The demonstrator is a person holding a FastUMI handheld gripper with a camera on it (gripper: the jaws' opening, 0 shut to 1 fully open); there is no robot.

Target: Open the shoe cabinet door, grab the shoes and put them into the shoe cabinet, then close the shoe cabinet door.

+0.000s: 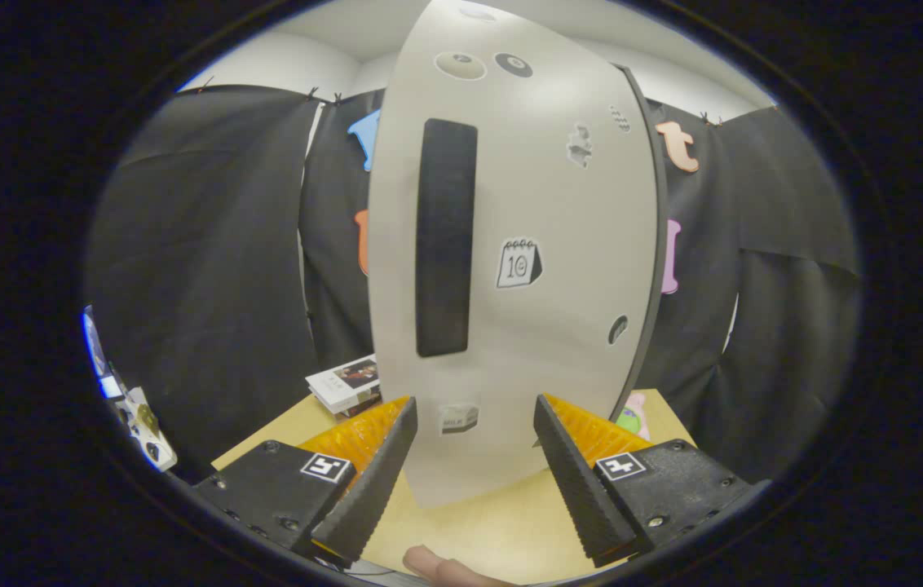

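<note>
Facing the shoe cabinet door [527, 244], the gripper [474, 440] is wide open (holding nothing), likely lined up for the dark handle strip [445, 236] at 12 o'clock.

Smooth matt shoe cabinet door [527, 204] with a dark foam-like handle strip [445, 236].

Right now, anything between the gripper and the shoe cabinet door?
Nothing visible. The gripper is open, and the shoe cabinet door stands just ahead of its fingers, with the black handle strip slightly left of centre. The books lie off to the left on the table, out of the path.
</note>
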